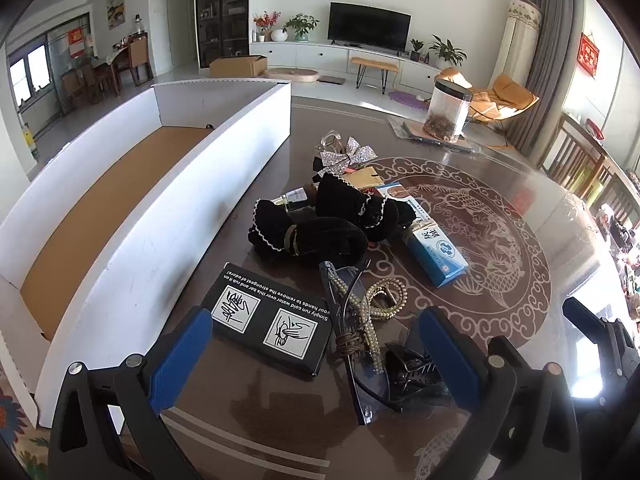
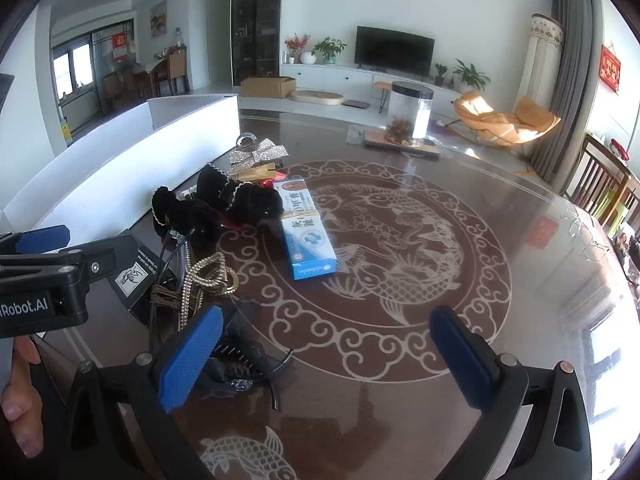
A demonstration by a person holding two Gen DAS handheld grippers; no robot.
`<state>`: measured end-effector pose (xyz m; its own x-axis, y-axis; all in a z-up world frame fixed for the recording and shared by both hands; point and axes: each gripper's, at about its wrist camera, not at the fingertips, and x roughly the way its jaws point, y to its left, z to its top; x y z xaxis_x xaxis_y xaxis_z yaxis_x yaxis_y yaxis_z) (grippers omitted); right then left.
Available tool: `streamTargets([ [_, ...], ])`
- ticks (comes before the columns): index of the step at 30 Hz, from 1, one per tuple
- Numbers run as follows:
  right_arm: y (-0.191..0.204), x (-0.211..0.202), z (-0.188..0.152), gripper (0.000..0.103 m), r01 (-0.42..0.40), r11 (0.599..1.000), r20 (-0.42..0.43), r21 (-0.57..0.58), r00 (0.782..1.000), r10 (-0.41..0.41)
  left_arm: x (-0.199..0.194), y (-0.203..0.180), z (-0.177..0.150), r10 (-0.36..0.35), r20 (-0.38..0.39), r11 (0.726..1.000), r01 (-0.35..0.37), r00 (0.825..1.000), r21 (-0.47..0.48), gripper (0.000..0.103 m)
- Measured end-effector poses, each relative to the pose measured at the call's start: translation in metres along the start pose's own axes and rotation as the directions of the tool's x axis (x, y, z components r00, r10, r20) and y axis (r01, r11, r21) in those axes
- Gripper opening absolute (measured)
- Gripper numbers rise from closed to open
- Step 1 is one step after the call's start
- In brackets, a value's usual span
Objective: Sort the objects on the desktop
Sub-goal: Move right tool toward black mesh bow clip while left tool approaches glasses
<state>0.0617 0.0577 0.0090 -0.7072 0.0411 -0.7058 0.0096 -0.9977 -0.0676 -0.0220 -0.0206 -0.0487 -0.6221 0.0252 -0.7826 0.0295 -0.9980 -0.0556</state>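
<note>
Both tongs stand wide open with nothing between their blue pads. The left gripper [image 1: 316,344] hovers tilted down over the near end of the clutter, its pads flanking one black box [image 1: 272,322] with two white pictograms, one pair of glasses [image 1: 352,320], one pearl hair clip [image 1: 384,296] and one black claw clip [image 1: 412,368]. The black box lies flat, its long axis running from upper left to lower right in the left wrist view, its printed text upside down to the camera. The right gripper [image 2: 324,356] hangs over bare table [image 2: 520,240] to the right of the pile, its left pad just above the claw clip [image 2: 240,360]; the left gripper's body and part of a hand [image 2: 20,384] show at that view's left edge. Farther out lies one black velvet headband [image 1: 320,220] with white trim, bundled into several loops, touching one blue and white carton [image 1: 428,240]. The carton lies flat, its long axis running away from the camera and leaning left at the far end, its near end pointing toward the right gripper. Behind the headband sit one glittery silver bow [image 1: 348,156] and a small bottle [image 1: 296,198]. Along the left side stands one long white tray [image 1: 180,200] with a brown floor, its long axis running away from the camera beside the pile. At the far edge of the table stands one clear jar [image 1: 446,110] with a black lid.
</note>
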Motion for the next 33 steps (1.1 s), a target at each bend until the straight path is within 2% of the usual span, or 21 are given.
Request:
streamTargets([
  [10, 0.01, 0.011, 0.0, 0.103, 0.009, 0.999, -0.028, -0.034, 1.0, -0.01, 0.016, 0.005, -0.002, -0.011, -0.049, 0.999, 0.009, 0.999, -0.05, 0.103],
  [17, 0.015, 0.017, -0.004, 0.103, -0.001, 0.998, -0.046, -0.065, 0.999, -0.002, 0.015, 0.01, -0.003, -0.009, -0.05, 0.997, 0.006, 0.999, -0.074, 0.103],
  [24, 0.013, 0.038, -0.021, 0.103, -0.084, 0.995, -0.121, -0.05, 0.99, 0.078, 0.016, 0.02, -0.003, -0.007, -0.057, 0.992, 0.0, 0.998, -0.125, 0.103],
  [28, 0.024, 0.052, -0.033, 0.103, -0.159, 0.985, -0.164, -0.068, 0.975, 0.147, 0.019, 0.015, -0.004, -0.003, -0.066, 0.995, -0.004, 0.998, -0.102, 0.103],
  [33, 0.043, 0.062, -0.038, 0.103, -0.21, 0.972, -0.164, -0.108, 0.968, 0.191, 0.027, 0.01, -0.006, 0.014, -0.095, 0.997, -0.021, 0.995, -0.078, 0.103],
])
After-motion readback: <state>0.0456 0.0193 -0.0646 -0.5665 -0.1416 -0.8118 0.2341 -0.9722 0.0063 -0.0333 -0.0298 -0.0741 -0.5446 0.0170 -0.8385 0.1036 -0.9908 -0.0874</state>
